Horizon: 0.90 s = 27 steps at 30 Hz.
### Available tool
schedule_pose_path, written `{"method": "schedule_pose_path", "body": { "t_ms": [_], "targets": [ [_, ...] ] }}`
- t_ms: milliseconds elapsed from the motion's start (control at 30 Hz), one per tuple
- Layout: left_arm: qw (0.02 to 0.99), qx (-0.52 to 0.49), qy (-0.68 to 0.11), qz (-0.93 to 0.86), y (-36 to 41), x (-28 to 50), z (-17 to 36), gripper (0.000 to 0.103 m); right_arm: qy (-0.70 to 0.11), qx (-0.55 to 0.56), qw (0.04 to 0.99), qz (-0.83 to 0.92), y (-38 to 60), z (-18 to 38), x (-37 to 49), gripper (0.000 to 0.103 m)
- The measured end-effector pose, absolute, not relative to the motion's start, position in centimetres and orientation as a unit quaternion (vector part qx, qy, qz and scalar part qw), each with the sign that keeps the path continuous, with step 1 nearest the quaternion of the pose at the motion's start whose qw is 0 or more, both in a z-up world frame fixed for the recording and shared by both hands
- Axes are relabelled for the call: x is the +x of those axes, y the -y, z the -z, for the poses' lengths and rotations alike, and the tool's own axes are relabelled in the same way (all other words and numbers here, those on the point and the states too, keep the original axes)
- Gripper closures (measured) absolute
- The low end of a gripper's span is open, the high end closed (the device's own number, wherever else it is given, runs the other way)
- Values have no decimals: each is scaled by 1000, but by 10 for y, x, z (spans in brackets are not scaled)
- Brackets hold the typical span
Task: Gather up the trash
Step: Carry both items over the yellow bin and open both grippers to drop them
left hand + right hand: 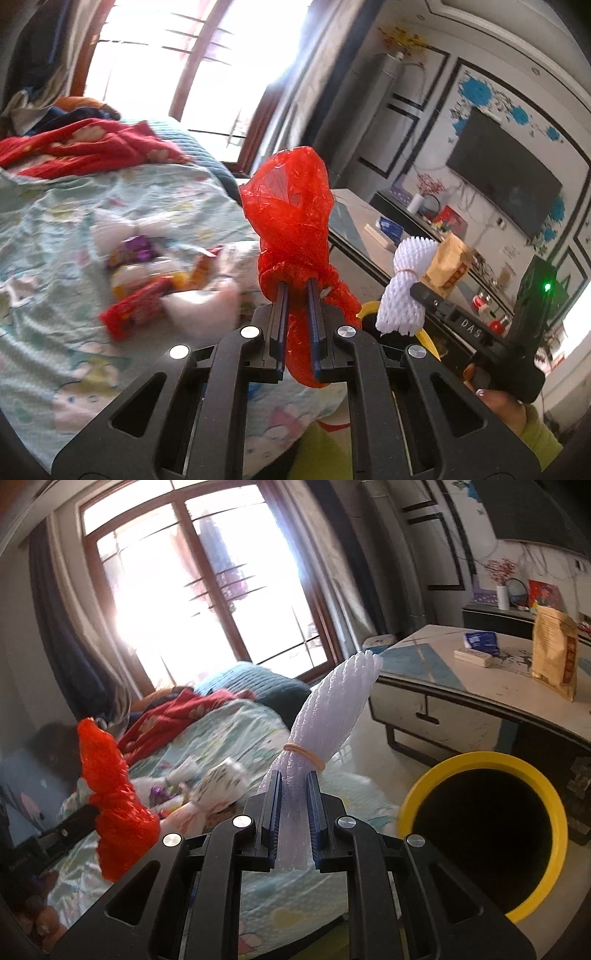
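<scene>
Two bits of trash are already off the bed (229,723), largest first: a yellow-rimmed bin (480,830) is seen low on the right, near the right gripper (293,779). A crumpled red plastic bag (291,214) is clamped in the left gripper's (297,291) jaws, and a white foam net bundle (332,709), tied with a rubber band, is pinched in the right gripper's jaws. Carrying looks like the step in hand; both pieces would next need swinging over the bin and letting go. More wrappers (140,280) are left on the bed. "DAS" can be read on the right gripper.
</scene>
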<state>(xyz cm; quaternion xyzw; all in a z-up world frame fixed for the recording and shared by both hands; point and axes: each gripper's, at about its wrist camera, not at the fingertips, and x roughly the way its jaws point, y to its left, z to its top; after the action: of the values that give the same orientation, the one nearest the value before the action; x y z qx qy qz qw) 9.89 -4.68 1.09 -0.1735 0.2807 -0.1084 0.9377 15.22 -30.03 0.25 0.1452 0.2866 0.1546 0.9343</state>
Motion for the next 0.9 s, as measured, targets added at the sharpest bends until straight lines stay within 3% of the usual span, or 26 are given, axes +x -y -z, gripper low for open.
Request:
{"method": "schedule_pose_path", "body": {
  "t_ms": [400,900],
  "targets": [
    [927,-138,-301,178,118,123,1,98,-273,160,944,-92,387,-9,146,90],
    [901,-115,-346,236,181,162,27,98,-315,180,931,-45,451,15,152,90]
  ]
}}
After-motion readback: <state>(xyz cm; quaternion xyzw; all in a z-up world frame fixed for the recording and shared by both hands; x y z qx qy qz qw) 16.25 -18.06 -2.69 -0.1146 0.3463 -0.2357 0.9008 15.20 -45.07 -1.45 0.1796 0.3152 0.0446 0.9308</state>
